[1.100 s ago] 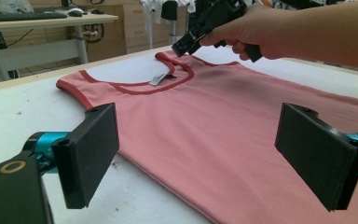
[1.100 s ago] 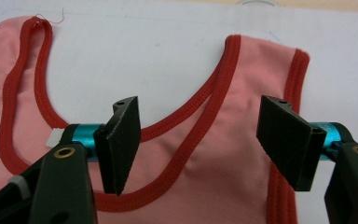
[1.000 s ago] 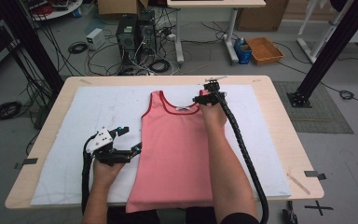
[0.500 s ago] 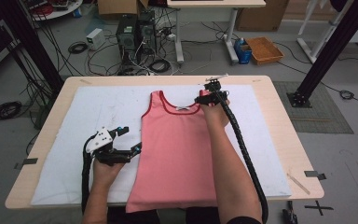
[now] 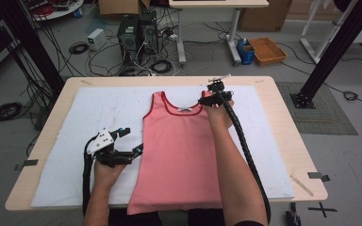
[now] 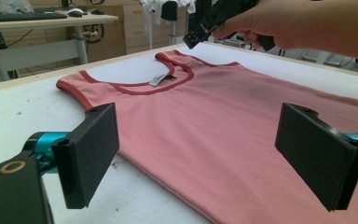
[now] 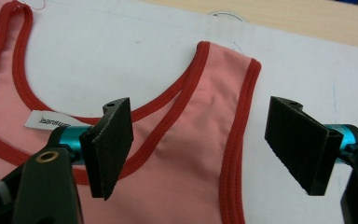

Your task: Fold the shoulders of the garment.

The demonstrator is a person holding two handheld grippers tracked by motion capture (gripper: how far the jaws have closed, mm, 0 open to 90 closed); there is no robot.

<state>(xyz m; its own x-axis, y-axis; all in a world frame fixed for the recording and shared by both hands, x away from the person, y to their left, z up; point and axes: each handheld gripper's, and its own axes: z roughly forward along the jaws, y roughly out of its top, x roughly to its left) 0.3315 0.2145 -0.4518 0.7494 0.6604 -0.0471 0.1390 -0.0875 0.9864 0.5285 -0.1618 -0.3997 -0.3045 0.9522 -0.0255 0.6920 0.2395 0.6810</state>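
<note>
A pink tank top (image 5: 181, 150) lies flat on a white mat (image 5: 85, 117) at the table's (image 5: 283, 122) centre, neckline toward 12 o'clock. Over its strap at 1 o'clock the right gripper (image 7: 198, 149) hovers, its jaws just widened, gripping nothing. At 9 o'clock the left gripper (image 6: 198, 154) gapes at the hem side, apparently clear of the cloth.

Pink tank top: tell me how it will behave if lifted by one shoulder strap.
The tank top lies thin and flat on the white sheet, so it would probably drape limply. It looks light. Its red-trimmed strap seems easy to pinch, though the rest may drag.
</note>
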